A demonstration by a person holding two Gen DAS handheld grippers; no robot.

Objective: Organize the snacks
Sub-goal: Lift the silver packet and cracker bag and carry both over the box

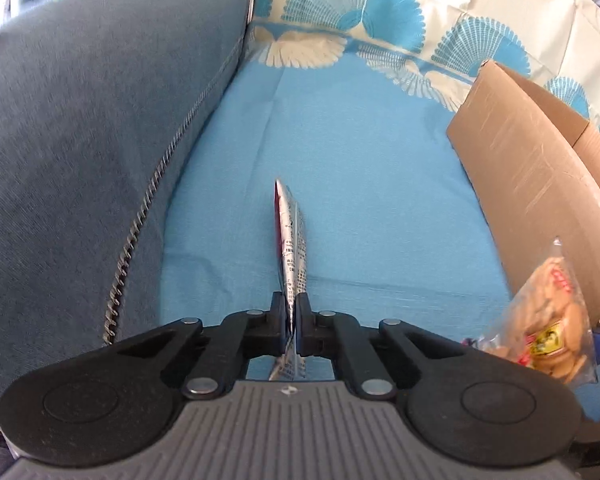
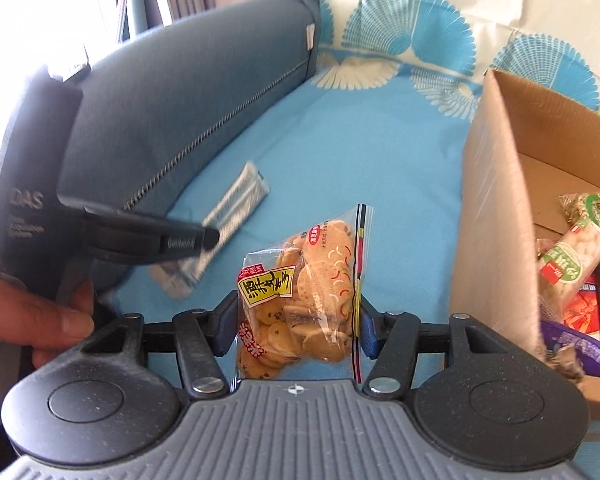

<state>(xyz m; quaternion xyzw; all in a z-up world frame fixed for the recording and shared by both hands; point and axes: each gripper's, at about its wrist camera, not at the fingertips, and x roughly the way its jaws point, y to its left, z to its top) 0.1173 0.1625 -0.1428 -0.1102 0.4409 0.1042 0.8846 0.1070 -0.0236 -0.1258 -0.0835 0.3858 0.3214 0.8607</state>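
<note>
My left gripper (image 1: 291, 312) is shut on a thin silver snack packet (image 1: 292, 240), seen edge-on and pointing away over the blue cloth. In the right wrist view the same left gripper (image 2: 208, 238) pinches that silver packet (image 2: 240, 200) near its middle. My right gripper (image 2: 298, 324) is shut on a clear bag of small round cookies (image 2: 300, 292), its blue pads pressing both sides of the bag. The cookie bag (image 1: 548, 320) also shows at the lower right of the left wrist view, in front of the cardboard box (image 1: 532, 184).
The open cardboard box (image 2: 496, 200) stands right of the cookie bag and holds several wrapped snacks (image 2: 576, 256). A grey-blue zippered cushion (image 2: 188, 100) borders the blue cloth (image 2: 360, 140) on the left. A person's hand (image 2: 40, 320) grips the left gripper's handle.
</note>
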